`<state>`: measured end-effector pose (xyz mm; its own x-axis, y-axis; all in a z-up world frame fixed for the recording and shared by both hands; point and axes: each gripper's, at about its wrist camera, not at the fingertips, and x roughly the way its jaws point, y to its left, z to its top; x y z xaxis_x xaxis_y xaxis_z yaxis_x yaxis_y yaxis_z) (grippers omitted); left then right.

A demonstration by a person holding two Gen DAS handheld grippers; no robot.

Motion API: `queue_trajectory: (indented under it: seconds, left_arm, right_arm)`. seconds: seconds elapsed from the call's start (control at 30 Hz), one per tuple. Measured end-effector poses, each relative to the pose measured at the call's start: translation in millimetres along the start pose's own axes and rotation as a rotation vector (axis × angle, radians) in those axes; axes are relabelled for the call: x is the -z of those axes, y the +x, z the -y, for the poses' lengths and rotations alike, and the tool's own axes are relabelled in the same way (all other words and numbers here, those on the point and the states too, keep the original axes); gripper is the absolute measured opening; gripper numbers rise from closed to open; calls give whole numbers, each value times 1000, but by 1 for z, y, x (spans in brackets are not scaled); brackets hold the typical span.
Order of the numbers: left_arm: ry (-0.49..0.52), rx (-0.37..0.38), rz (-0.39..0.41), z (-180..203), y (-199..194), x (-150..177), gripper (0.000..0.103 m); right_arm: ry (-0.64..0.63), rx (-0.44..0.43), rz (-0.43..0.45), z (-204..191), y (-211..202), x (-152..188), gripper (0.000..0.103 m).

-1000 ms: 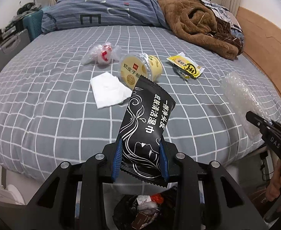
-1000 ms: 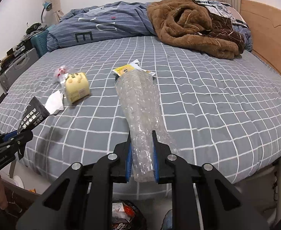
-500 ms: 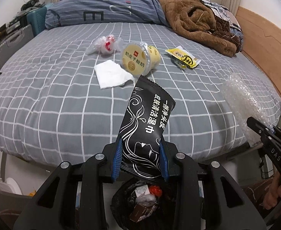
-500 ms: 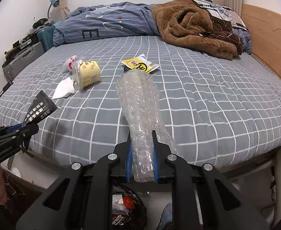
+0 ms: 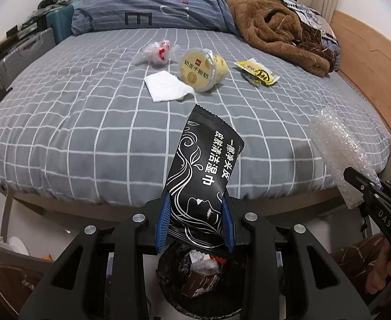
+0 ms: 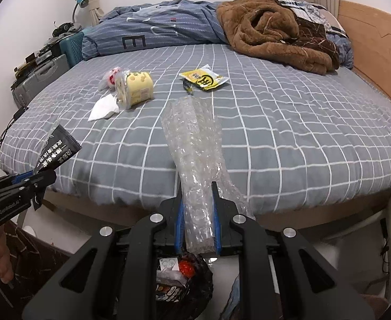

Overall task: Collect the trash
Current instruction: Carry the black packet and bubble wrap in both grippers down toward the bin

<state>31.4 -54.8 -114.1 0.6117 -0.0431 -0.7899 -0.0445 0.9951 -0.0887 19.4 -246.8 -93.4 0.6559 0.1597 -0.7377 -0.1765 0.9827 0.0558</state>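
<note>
Left gripper [image 5: 195, 221] clamps a black packet [image 5: 203, 170] printed 皮肤清洁湿巾; right gripper [image 6: 197, 213] clamps bubble wrap [image 6: 195, 154].

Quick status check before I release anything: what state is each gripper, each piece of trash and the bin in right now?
left gripper: shut on black wet-wipe packet, above the bin.
right gripper: shut on bubble wrap.
trash bin: open, black-lined, trash inside.
yogurt cup: lying on its side on the bed.
white tissue: crumpled, on bed.
yellow wrapper: on bed.
clear plastic bag: crumpled, on bed.

black gripper [image 5: 195, 221], blue pads [image 5: 163, 221], silver screws
</note>
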Motion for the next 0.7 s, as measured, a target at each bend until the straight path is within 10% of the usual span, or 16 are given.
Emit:
queue_trajectory:
  seconds: [0.7]
  left_arm:
    - [-28, -34, -54, -19, -7, 48, 32]
  right_arm:
    - [-64, -7, -72, -26, -8, 49, 16]
